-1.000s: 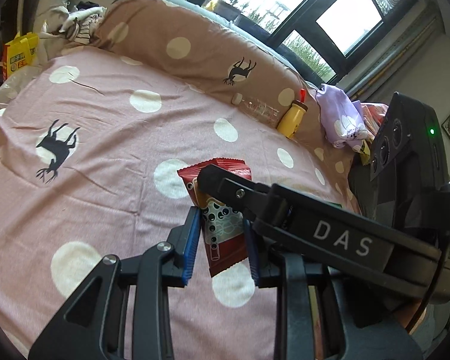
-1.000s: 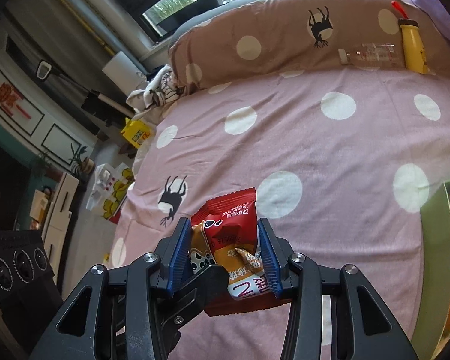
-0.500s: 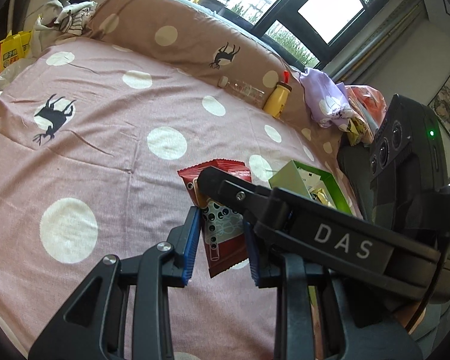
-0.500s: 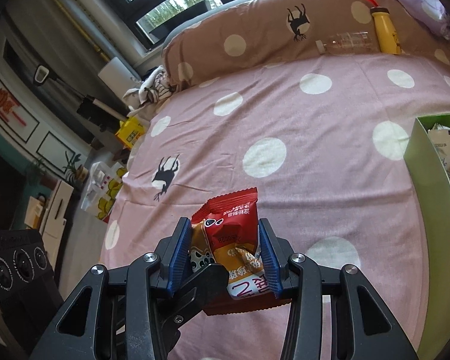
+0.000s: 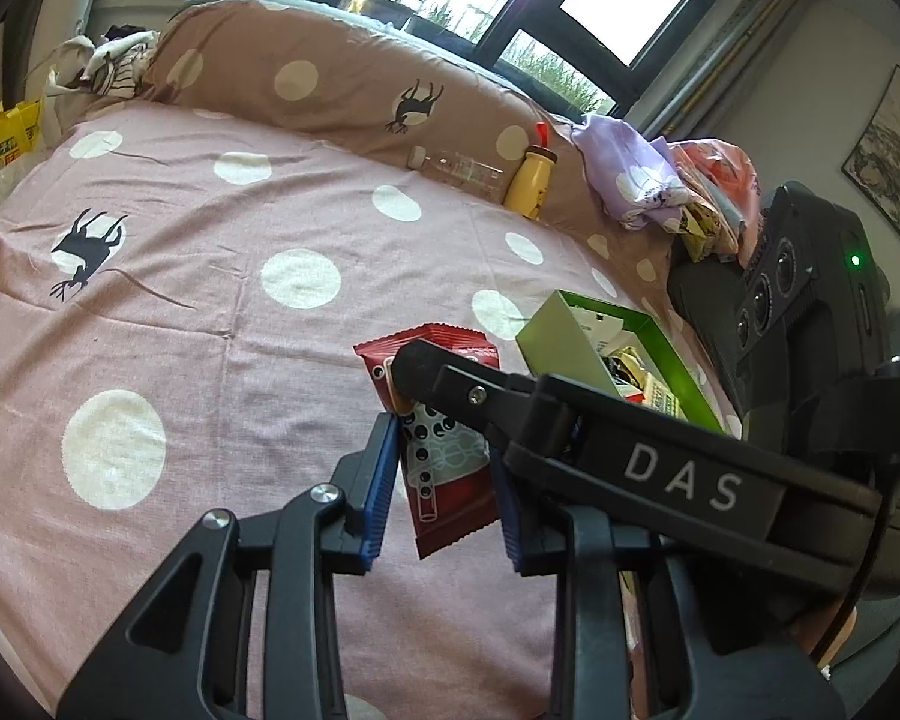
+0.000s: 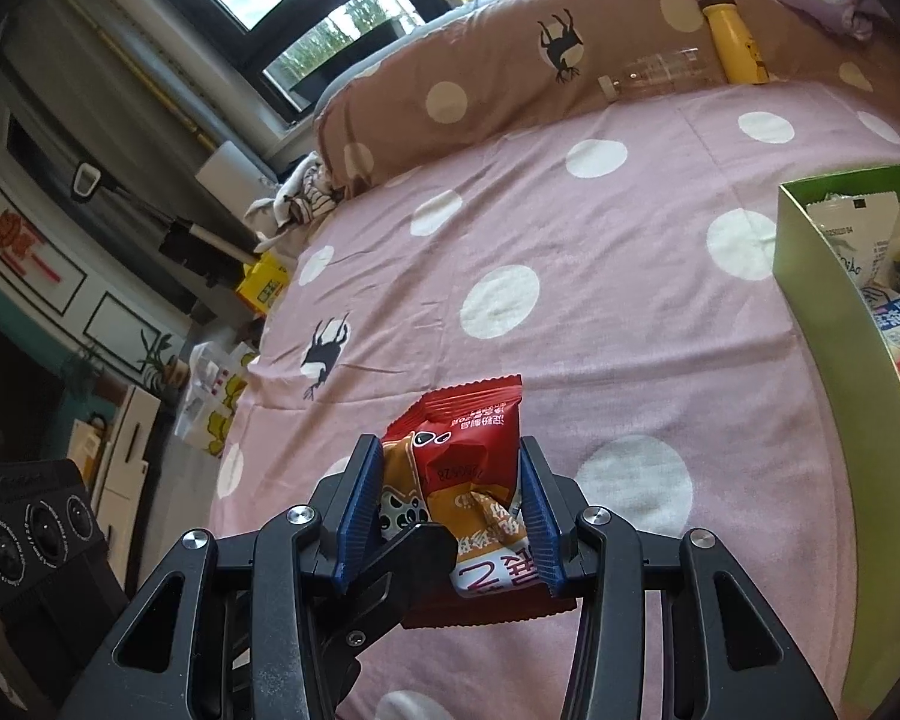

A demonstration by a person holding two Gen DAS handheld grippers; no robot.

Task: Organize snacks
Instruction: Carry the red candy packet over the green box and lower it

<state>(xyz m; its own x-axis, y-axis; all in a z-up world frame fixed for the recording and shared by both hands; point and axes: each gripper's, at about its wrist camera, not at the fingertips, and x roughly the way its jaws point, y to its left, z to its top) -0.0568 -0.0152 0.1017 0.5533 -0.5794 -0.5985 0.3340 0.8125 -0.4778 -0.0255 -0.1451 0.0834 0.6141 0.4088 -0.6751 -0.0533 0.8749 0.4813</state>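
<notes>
The red foil snack packet (image 6: 462, 480), gripped by both the right gripper's (image 6: 447, 513) and left gripper's (image 5: 444, 483) jaws, had travelled closer to the green cardboard box (image 6: 822, 276) at right, likely nearing drop-in.

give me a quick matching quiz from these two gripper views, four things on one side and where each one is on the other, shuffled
Things:
1. red snack packet
2. yellow bottle
3. green box
4. clear plastic bottle

Places:
A. lying on its side at the foot of the brown pillow
B. standing on the pink sheet, open, with snack packets inside
C. pinched between blue pads, above the sheet
D. leaning against the brown pillow, red cap up

Pairs: 1-C, 2-D, 3-B, 4-A
</notes>
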